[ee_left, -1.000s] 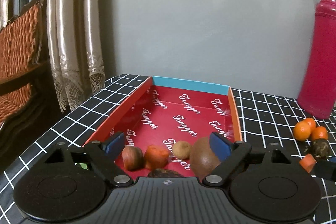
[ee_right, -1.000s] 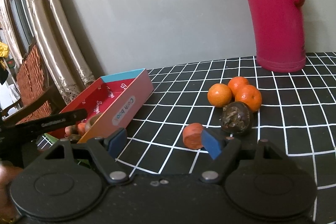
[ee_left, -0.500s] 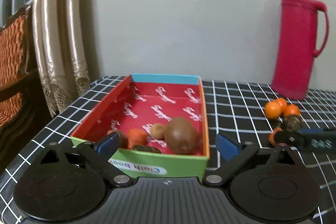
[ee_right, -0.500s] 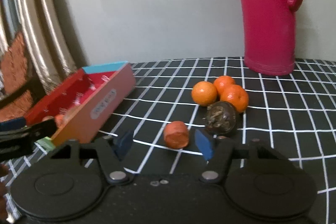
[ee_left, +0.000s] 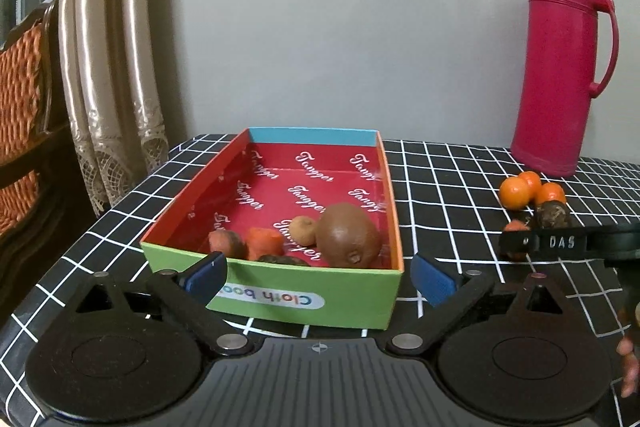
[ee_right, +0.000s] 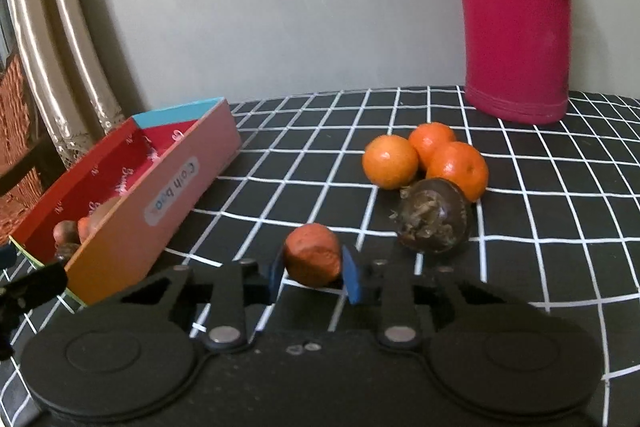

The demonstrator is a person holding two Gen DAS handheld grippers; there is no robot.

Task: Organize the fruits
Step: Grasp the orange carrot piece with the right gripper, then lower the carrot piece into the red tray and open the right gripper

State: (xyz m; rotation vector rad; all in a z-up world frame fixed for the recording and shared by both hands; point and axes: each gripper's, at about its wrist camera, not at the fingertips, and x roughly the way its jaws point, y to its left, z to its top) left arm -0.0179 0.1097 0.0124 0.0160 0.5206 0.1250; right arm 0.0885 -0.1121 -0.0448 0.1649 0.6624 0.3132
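Right gripper (ee_right: 313, 273): blue fingers (ee_right: 353, 279) clamped on both sides of an orange carrot chunk (ee_right: 313, 259), low over the black, white-gridded desk (ee_right: 540, 227). Just beyond and to the right: dark brown wrinkled fruit (ee_right: 435, 215), touching a cluster of three small oranges (ee_right: 424, 159) behind it; near the held chunk but apart from it. Farther back, upright against the wall: pink thermos jug (ee_right: 516, 19), well clear of the fruit. To the left of the right gripper: open cardboard box (ee_right: 132, 227), orange outer wall facing, label on the side, placed diagonally in the right wrist view. Left gripper (ee_left: 318, 277): fingers (ee_left: 206, 273) spread wide, nothing between the pads, positioned close to the green near wall of the box, one on either side of its label; contact with the wall cannot be told. Inside the box, on the red printed lining, bunched at the near end: large brown kiwi (ee_left: 348, 239), small tan round fruit (ee_left: 303, 230), two orange-red pieces (ee_left: 248, 245) and a dark item partly hidden by the near wall. At the left edge of the desk: beige curtain (ee_left: 104, 87) and a wicker-backed chair (ee_left: 22, 75).
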